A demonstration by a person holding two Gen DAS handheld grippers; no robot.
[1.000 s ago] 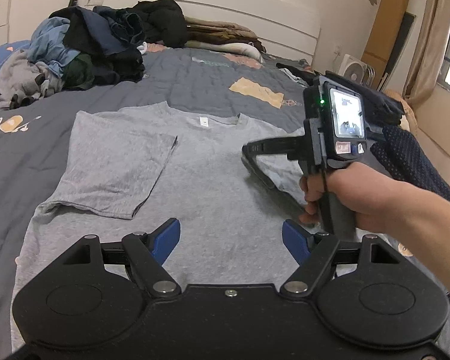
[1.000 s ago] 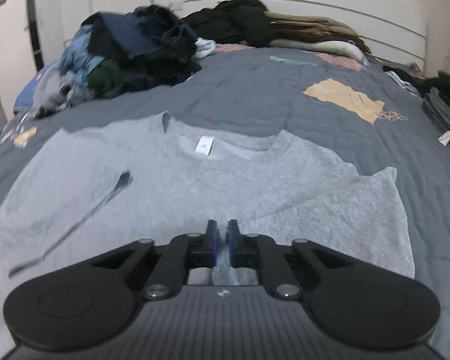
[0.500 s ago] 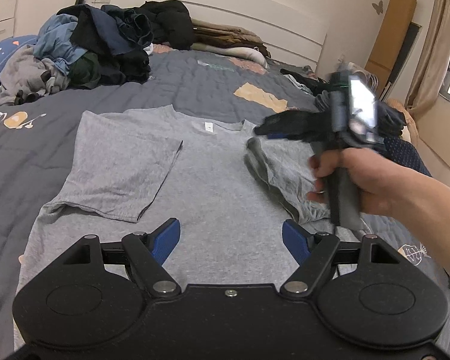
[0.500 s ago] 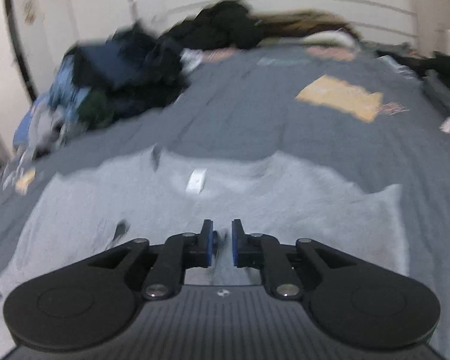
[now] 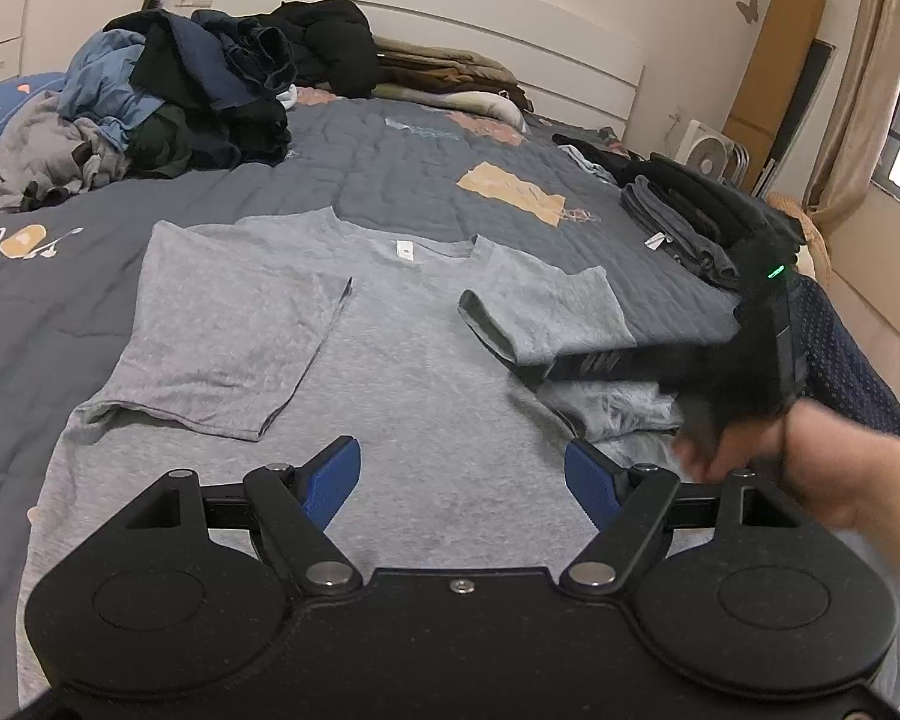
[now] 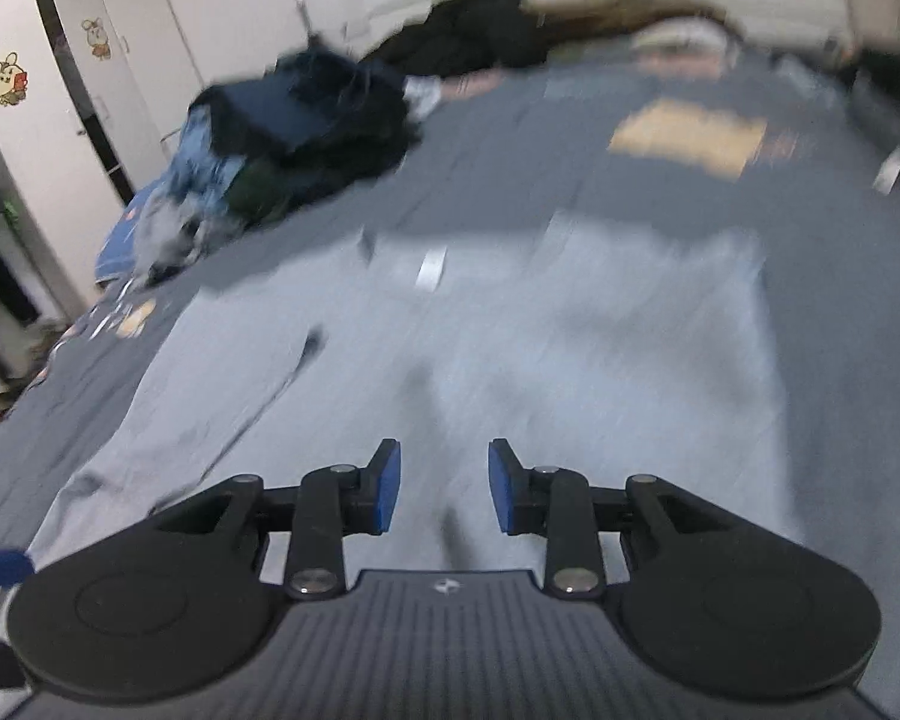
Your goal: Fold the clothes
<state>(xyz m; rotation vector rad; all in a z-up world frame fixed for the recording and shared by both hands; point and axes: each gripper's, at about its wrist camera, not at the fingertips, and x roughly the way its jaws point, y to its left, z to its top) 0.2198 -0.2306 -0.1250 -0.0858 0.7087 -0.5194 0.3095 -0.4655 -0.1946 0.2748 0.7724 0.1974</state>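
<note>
A grey T-shirt [image 5: 426, 372] lies flat, front down, on the dark quilt, its neck label facing away from me. Both sleeves are folded in over the body: the left sleeve [image 5: 228, 336] and the right sleeve [image 5: 546, 312]. My left gripper [image 5: 462, 480] hovers open over the shirt's lower middle, with nothing between its blue pads. A hand holds my right gripper [image 5: 546, 369] low over the shirt's right side, blurred. In the right wrist view, the right gripper [image 6: 444, 486] has its jaws opening above the shirt [image 6: 570, 372], with nothing between them.
A heap of unfolded clothes [image 5: 180, 108] sits at the back left of the bed. A stack of dark folded clothes [image 5: 690, 216] lies along the right edge. A white headboard [image 5: 510, 42], a fan [image 5: 705, 150] and a white wardrobe [image 6: 60, 120] stand beyond.
The right gripper let go of the right sleeve, which now lies folded inward. It swung back toward the shirt's right side, and its jaws have parted. The left gripper has stayed put.
</note>
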